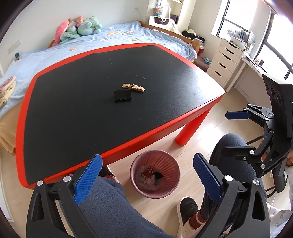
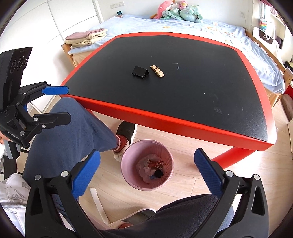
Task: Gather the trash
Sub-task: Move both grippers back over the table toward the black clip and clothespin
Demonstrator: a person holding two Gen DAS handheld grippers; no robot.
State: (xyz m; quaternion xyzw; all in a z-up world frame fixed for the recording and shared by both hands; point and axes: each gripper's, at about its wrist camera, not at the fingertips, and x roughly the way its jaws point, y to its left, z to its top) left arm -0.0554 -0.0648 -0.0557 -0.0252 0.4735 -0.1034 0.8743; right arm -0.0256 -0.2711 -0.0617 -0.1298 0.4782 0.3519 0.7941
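Note:
A pink waste bin (image 1: 172, 164) (image 2: 131, 155) stands on the wood floor by the table's near edge, holding crumpled paper and a red wrapper (image 2: 155, 163). My left gripper (image 1: 146, 175) (image 2: 69, 103) hovers above the bin, open and empty. My right gripper (image 2: 146, 164) (image 1: 225, 133) hangs over the bin too, open with nothing between its fingers. On the red-edged black table (image 1: 91, 109) (image 2: 201, 82) lie a black binder clip (image 1: 123, 96) (image 2: 140, 72) and a wooden clothespin (image 1: 133, 87) (image 2: 157, 71), side by side.
A person's legs in blue trousers (image 1: 109, 201) (image 2: 73, 131) and slippered feet (image 1: 188, 206) (image 2: 126, 131) flank the bin. Behind the table is a bed (image 1: 128, 38) with plush toys (image 2: 179, 11) and folded towels (image 2: 86, 38). White drawers (image 1: 225, 60) stand at the right.

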